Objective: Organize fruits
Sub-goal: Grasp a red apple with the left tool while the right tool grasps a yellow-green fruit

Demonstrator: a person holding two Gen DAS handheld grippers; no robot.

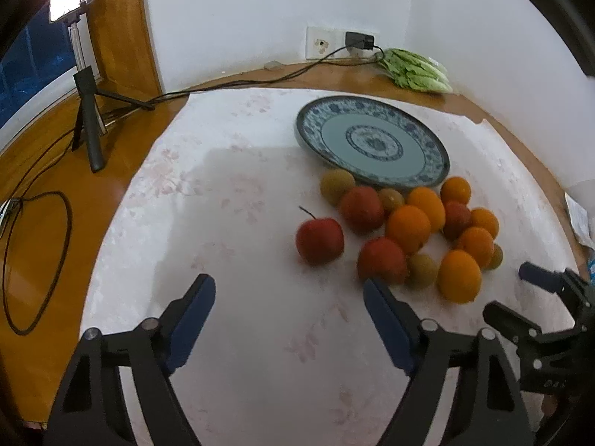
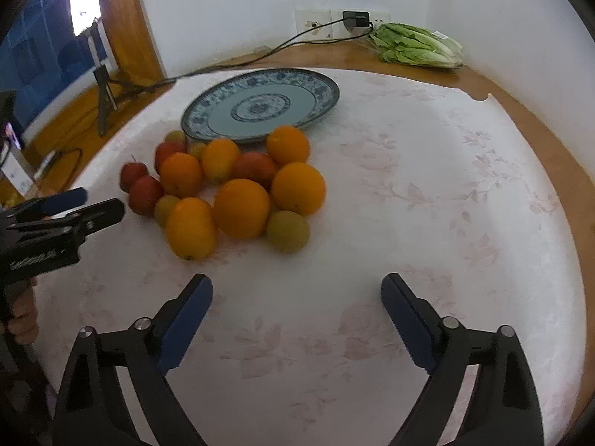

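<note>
A white flowered cloth (image 2: 427, 193) covers the counter (image 1: 48, 171). A blue patterned plate (image 1: 373, 141) lies flat toward the counter's back edge, nothing on it. Just in front, touching its rim, the fruits (image 2: 238, 186) crowd in a pile: oranges, red apples, small greenish ones. The left gripper (image 1: 288, 295) and the right gripper (image 2: 295, 290) hover low near the front edge, fingers spread wide, gripping nothing, pointing toward the pile.

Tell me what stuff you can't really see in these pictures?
- Small greenish fruit, left wrist view: mostly hidden behind an orange.
- Middle red fruit, right wrist view: half covered by oranges in front.
- Packet at the table's right edge, left wrist view: cut off, unreadable.
- Lit screen on the tripod: glare, nothing legible.
</note>
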